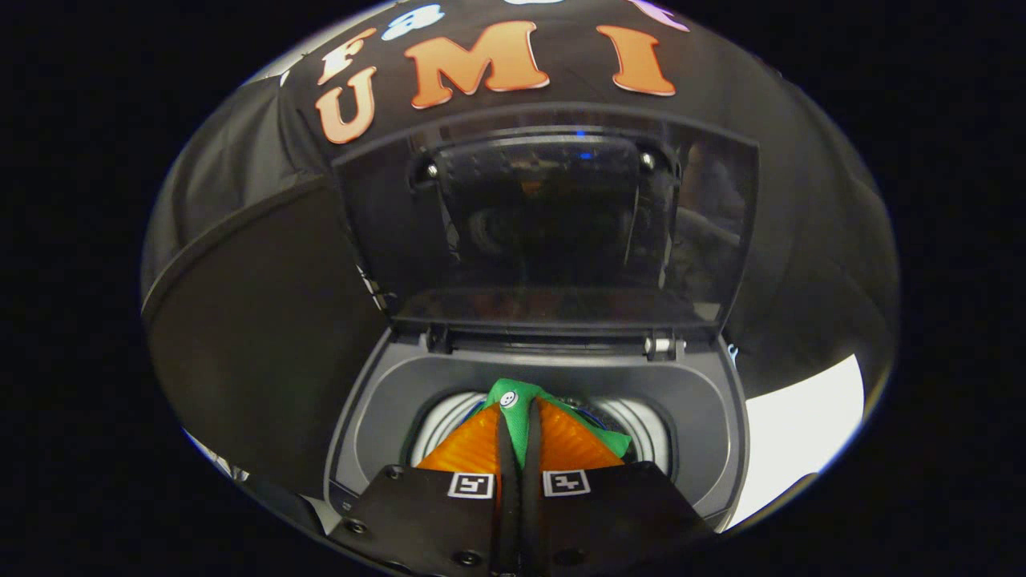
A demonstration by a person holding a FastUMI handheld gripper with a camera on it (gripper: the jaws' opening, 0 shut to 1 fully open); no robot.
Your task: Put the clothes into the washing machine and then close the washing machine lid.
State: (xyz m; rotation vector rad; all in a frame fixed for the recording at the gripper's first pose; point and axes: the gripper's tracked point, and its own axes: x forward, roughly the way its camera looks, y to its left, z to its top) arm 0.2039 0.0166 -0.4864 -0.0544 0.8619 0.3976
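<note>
My gripper (pixel 519 417) hangs over the mouth of the top-loading washing machine (pixel 377 401), fingers pressed together on a green garment (pixel 513 399) with a white button. The cloth pokes out past the fingertips and spills to the right side (pixel 613 441). Beneath it is the pale drum (pixel 439 425), partly hidden by the fingers. The dark see-through lid (pixel 553 224) stands raised and open behind the opening, held by hinges along the back edge (pixel 664 345).
Black booth cloth surrounds the machine on the left and behind. A white surface (pixel 801 433) lies to the right of the machine body. The machine's grey top rim (pixel 721 449) rings the drum opening.
</note>
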